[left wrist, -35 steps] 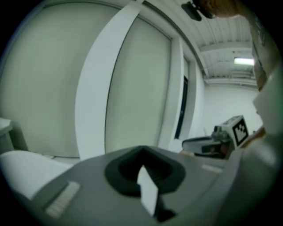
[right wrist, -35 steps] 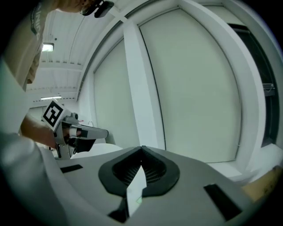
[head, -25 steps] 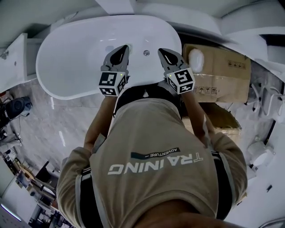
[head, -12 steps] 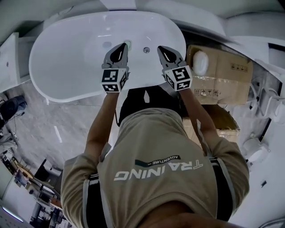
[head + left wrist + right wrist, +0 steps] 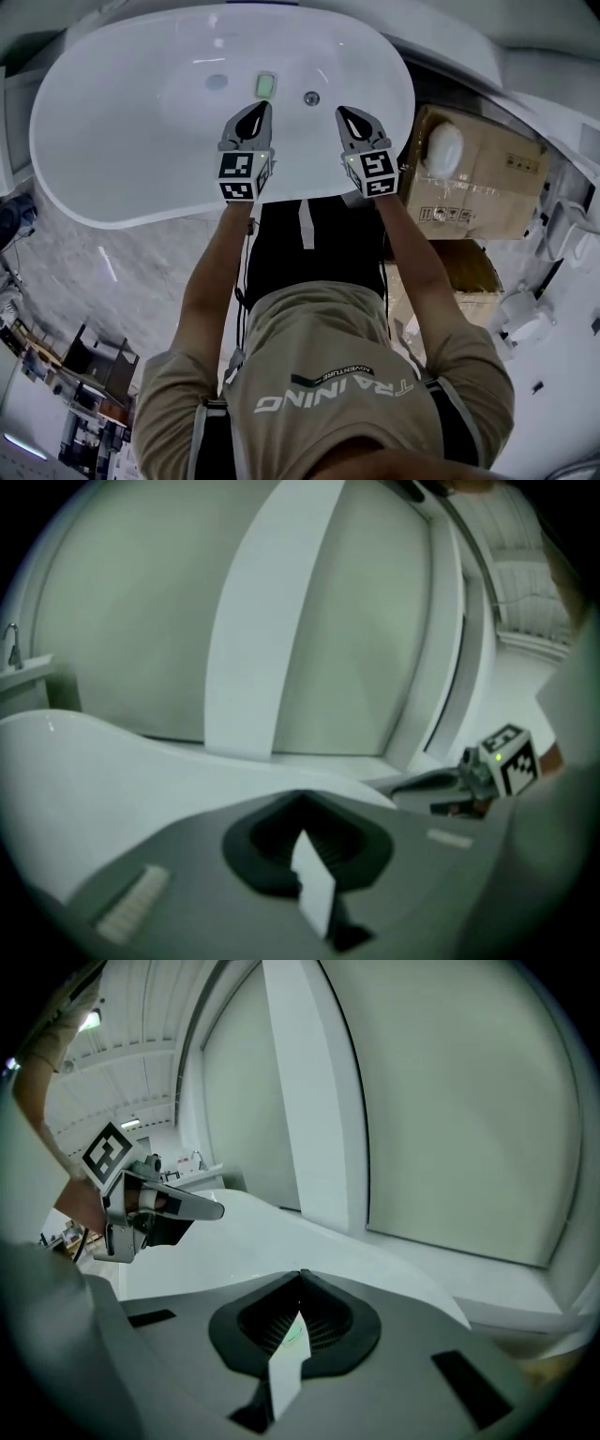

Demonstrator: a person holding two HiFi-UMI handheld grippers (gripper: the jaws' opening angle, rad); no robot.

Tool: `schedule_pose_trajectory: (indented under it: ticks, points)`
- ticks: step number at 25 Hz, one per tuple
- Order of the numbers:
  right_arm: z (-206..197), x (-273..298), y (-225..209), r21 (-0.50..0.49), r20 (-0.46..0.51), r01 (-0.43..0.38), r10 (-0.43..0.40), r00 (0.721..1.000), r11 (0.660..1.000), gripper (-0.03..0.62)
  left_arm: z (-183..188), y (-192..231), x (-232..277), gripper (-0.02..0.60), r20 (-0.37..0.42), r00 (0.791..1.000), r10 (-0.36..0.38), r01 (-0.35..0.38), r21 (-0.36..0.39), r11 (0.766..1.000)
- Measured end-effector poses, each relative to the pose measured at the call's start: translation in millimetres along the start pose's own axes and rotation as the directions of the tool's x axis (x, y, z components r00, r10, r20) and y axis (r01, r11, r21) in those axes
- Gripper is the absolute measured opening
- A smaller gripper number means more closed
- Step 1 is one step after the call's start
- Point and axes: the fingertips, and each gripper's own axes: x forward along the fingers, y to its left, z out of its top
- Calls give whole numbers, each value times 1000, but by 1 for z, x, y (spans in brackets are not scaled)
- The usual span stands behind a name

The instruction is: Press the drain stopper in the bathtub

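- The left gripper (image 5: 262, 105) is hovering over the near rim of the bathtub (image 5: 112, 131), its jaws pressing together on nothing.
- The right gripper (image 5: 341, 111) is hovering beside it, jaws likewise closed and empty.
- The drain stopper (image 5: 311, 97) is sitting on the tub floor, just beyond the 2 grippers, untouched.

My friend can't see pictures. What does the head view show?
A person leans over a white bathtub, holding the left tongs and right tongs side by side above it, both shut and empty. A cardboard box stands at the right.
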Motion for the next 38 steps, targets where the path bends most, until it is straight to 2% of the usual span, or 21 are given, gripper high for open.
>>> schedule_pose_trajectory:
  ticks: [6,11,15,19,23,28,32,34,38]
  points:
    - [-106,63,-8,38,-127,-28,33,991,999,9,-77,27,63,2,-68,997,20,-22,-26,999]
    - [-165,121,-20,39,-207,-53,60,977,998,9,-133,52,119,2,-113,993,16,-21,-40,999]
    - [-208,139,-13,36,-259,-78,85,962,996,9,-185,54,139,2,-163,987,-2,-5,-46,999]
    - [-239,166,-19,69,-294,-73,90,951,995,9,-221,58,162,2,-204,979,-20,10,-48,999]
    - [-273,193,-26,87,-356,-84,110,928,993,9,-247,58,188,2,-236,971,-41,32,-42,999]
    - [-315,226,-35,79,-437,-91,116,892,993,9,-283,63,221,2,-283,958,-47,32,-56,998]
    - [-338,252,-43,73,-452,-91,114,885,993,9,-315,67,242,2,-338,938,-72,55,-60,997]
    - [-348,263,-45,63,-458,-105,122,880,993,8,-325,69,247,2,-347,935,-73,50,-74,996]
    - [-373,283,-49,38,-505,-126,128,854,991,9,-347,72,260,3,-363,928,-82,58,-77,995]
